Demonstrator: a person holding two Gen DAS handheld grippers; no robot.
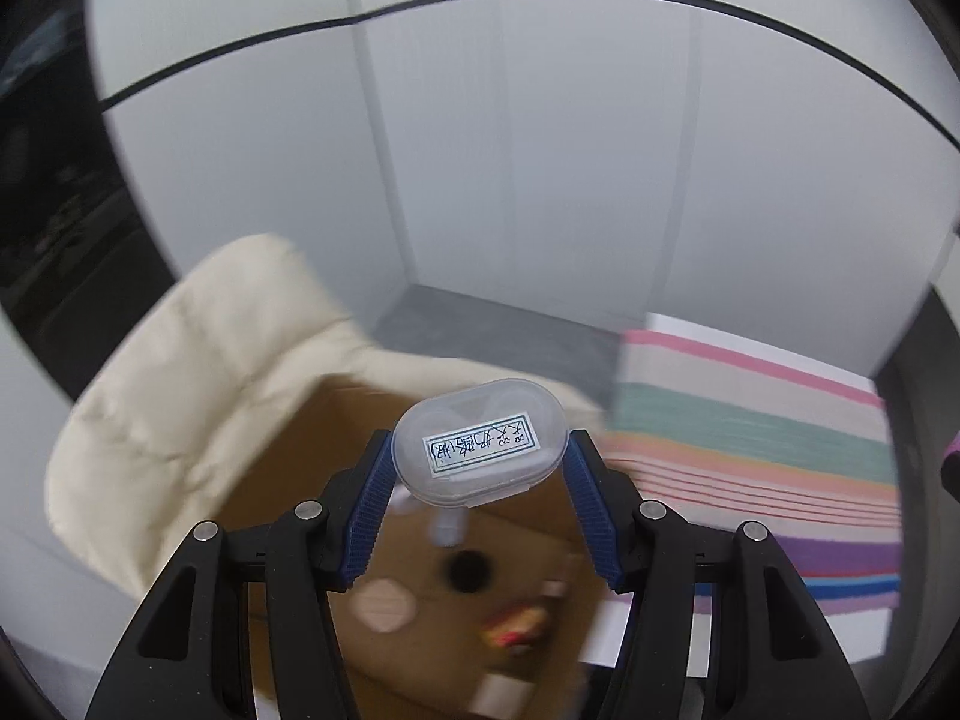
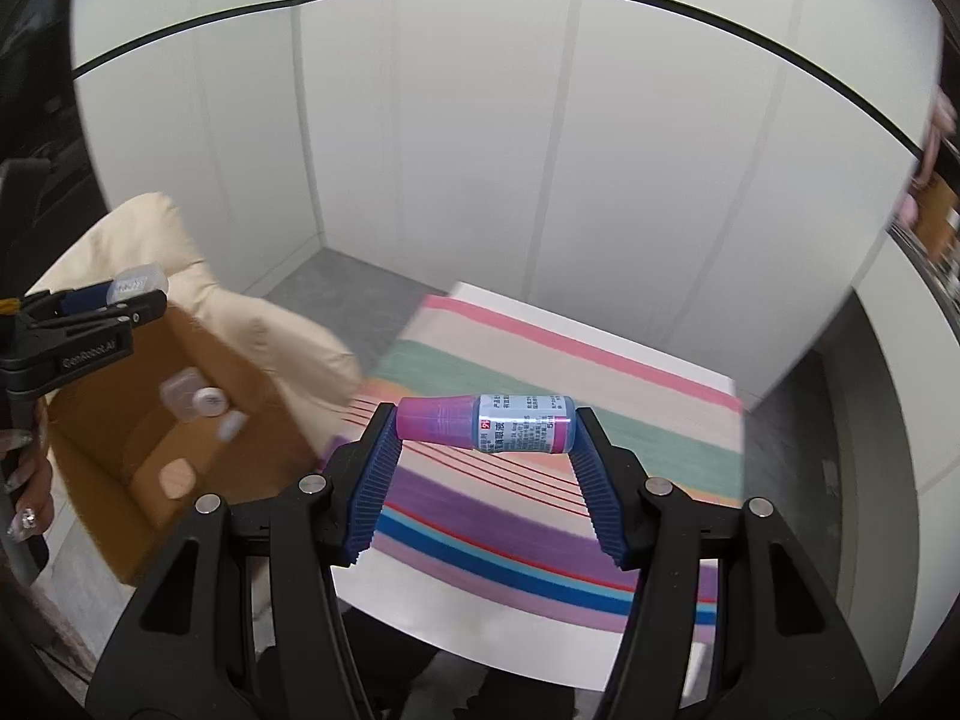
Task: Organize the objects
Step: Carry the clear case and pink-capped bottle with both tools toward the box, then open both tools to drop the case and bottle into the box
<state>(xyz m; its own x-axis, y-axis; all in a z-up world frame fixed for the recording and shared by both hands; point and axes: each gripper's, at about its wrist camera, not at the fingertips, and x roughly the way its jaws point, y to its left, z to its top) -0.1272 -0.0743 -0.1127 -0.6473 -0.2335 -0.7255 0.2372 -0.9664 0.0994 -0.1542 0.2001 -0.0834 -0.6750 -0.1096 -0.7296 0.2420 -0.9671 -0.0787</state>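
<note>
We are holding the left gripper (image 1: 480, 450) out over an open cardboard box (image 1: 372, 540), its fingers pointing forward and tilting downward; in the right wrist view we are seeing the same claw from the side, a hand (image 2: 27, 480) with decorated nails wrapping its black handle. Its blue ribbed pads (image 1: 369, 510) are closing partway onto a translucent oval case (image 1: 480, 441), pressing on the two rounded ends; the case is lying flat between the tips, showing a white label with handwritten characters on its upper face. Below the claw, inside the box, several small blurred items are lying on the brown floor; to the claw's left a cream cushion (image 1: 180, 396) is leaning against the box.

We are holding the right gripper (image 2: 486, 426) level above a striped cloth (image 2: 570, 396), with the box off to its left; its pads (image 2: 375, 492) are pinching a small bottle (image 2: 486, 425) end to end; the bottle is lying sideways across the tips, pink cap toward the left pad, a blue printed label wrapping the body toward the right pad. The stripes beneath the claw are running pink, green, peach, purple and blue.
</note>
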